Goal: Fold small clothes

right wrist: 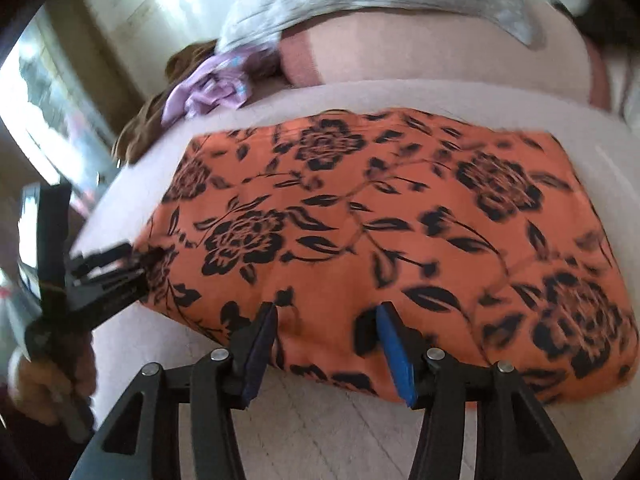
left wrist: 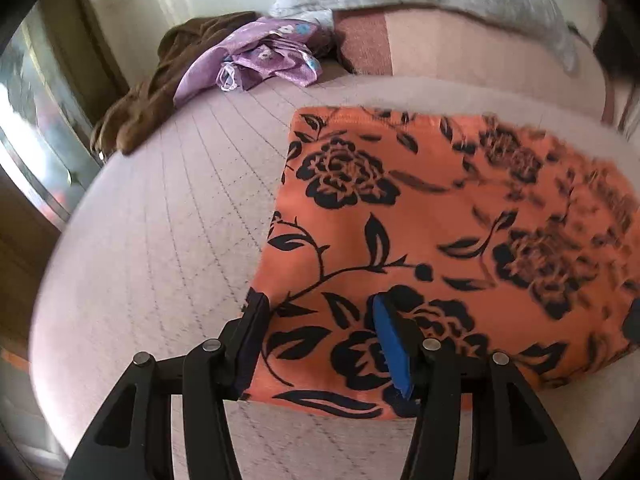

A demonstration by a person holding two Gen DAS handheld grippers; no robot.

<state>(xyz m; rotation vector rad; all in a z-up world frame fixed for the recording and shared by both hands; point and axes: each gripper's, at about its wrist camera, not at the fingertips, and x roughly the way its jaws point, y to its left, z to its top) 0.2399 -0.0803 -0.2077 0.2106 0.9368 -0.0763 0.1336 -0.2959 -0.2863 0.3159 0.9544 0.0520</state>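
A pale quilted mattress (left wrist: pixel 160 240), stitched in thin lines, serves as the folding surface. On it the orange floral garment (left wrist: pixel 420 220) lies flat as a soft folded rectangle, from centre toward 3 o'clock. Both grippers sit at 6 o'clock over its near edge, probably releasing: left gripper (left wrist: pixel 316 340) and right gripper (right wrist: pixel 328 344) jaws stand apart, pinching nothing. Crumpled purple cloth (left wrist: pixel 260 60) waits at 11 o'clock.

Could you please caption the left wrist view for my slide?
Open left tool over the near edge of an orange flowered cloth on a bed.
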